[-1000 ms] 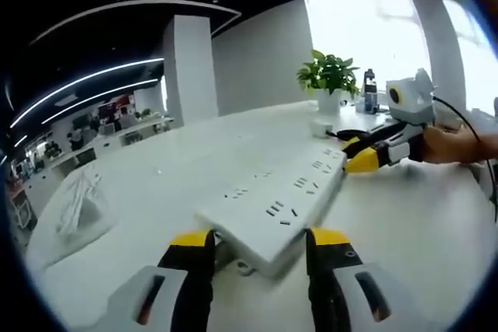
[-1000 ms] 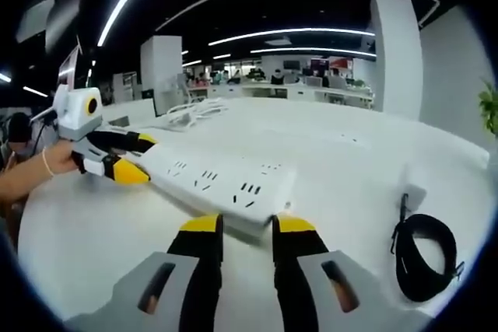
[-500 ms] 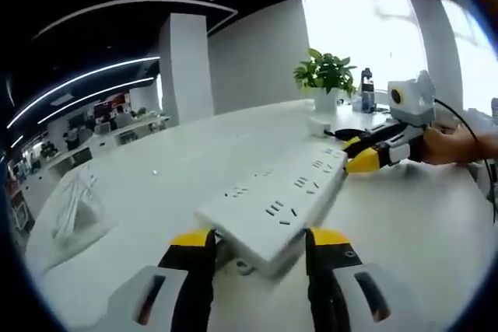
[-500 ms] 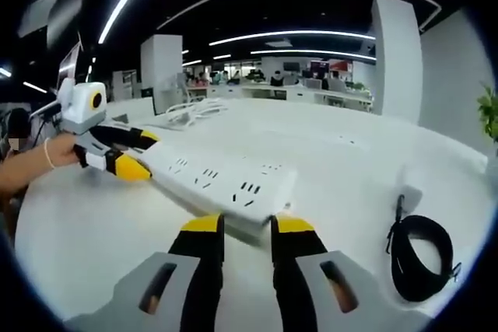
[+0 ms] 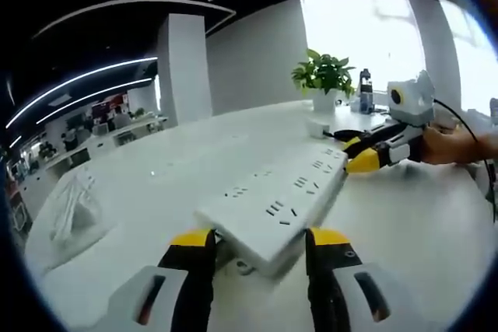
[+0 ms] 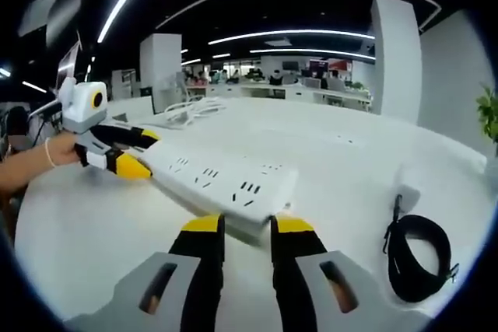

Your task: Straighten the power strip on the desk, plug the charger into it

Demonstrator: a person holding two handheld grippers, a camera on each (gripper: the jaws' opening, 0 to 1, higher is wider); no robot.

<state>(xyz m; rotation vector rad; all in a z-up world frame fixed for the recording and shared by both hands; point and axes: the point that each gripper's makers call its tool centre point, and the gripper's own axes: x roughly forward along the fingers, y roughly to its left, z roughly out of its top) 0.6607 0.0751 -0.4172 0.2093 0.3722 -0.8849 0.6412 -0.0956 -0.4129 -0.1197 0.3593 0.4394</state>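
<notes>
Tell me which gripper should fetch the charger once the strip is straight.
Right. The charger with its black cable lies on the desk beside the right gripper; the left gripper holds the far end of the power strip.

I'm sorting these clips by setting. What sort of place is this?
Most likely an open-plan office. A large white desk carries a long white power strip, rows of desks with monitors fill the background under long strip lights, and a potted green plant stands by a bright window.
</notes>
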